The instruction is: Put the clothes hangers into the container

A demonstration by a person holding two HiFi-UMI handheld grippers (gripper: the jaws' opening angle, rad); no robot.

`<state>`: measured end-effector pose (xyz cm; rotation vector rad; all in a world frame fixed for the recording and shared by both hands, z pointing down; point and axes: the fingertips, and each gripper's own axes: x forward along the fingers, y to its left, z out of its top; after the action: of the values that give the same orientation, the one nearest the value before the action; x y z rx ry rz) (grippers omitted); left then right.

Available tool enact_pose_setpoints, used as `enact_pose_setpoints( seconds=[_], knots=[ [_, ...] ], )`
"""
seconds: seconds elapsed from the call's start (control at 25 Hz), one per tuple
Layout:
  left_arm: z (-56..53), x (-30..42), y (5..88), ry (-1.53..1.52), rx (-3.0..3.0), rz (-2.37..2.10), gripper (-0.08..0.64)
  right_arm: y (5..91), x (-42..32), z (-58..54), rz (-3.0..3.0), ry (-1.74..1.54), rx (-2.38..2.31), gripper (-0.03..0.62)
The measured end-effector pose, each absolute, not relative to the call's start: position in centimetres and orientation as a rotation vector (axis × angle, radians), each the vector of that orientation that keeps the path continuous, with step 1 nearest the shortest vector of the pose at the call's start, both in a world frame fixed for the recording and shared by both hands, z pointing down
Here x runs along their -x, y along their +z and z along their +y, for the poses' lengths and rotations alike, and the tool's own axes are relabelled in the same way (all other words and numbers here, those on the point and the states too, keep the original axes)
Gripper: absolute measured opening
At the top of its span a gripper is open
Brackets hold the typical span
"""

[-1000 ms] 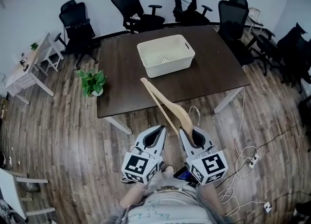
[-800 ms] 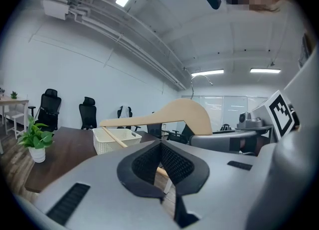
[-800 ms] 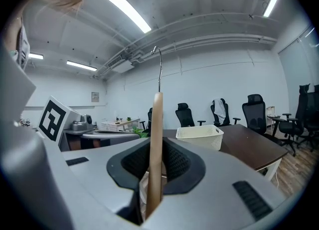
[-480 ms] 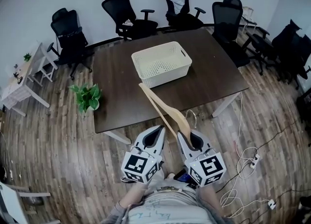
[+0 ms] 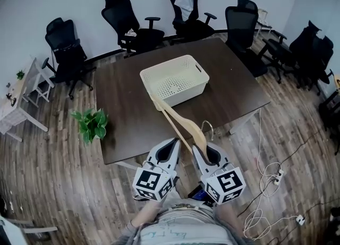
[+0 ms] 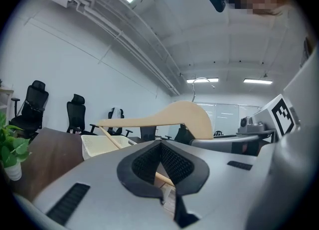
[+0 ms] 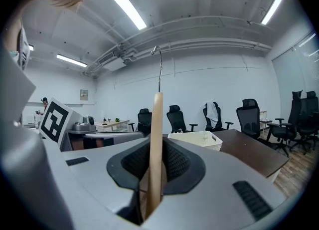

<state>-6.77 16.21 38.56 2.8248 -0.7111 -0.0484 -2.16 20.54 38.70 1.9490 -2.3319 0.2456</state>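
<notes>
Dark table [image 5: 127, 116], office chairs [image 5: 123, 18], potted plant [image 5: 91, 123]

A pale wooden hanger [image 5: 178, 124] with wire hook was clamped in the right gripper [image 5: 204, 151], its tip at the cream basket's [image 5: 186, 90] near corner.

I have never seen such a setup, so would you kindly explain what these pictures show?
There is no robot: a person holds a grey two-jaw gripper in each hand, each carrying a cube with square markers. The head view comes from a camera on the person's head, looking steeply down; the two gripper views come from cameras riding on the grippers, looking along their jaws. The left gripper has its jaws together with nothing between them. The right gripper is shut on a pale wooden clothes hanger with a metal hook, whose long arm points toward the cream perforated plastic basket. That basket looks empty and stands on the dark brown table. A green potted plant sits on the floor beside it, and black office chairs stand around.
</notes>
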Motion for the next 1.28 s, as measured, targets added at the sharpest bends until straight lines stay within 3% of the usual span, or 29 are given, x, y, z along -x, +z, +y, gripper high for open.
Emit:
enact_pose_setpoints(
  seconds=[0.68,1.28],
  knots=[
    [10.7,8.5,39.9,-0.007,-2.806,-0.735,0.011,40.0,2.0,15.9,-2.303,0.307,-1.955,0.058],
    [7.4,0.8,39.5,0.044,-2.79,-0.747,0.011,38.8,-3.9,10.6,-2.394,0.308,-1.803,0.058]
  ],
)
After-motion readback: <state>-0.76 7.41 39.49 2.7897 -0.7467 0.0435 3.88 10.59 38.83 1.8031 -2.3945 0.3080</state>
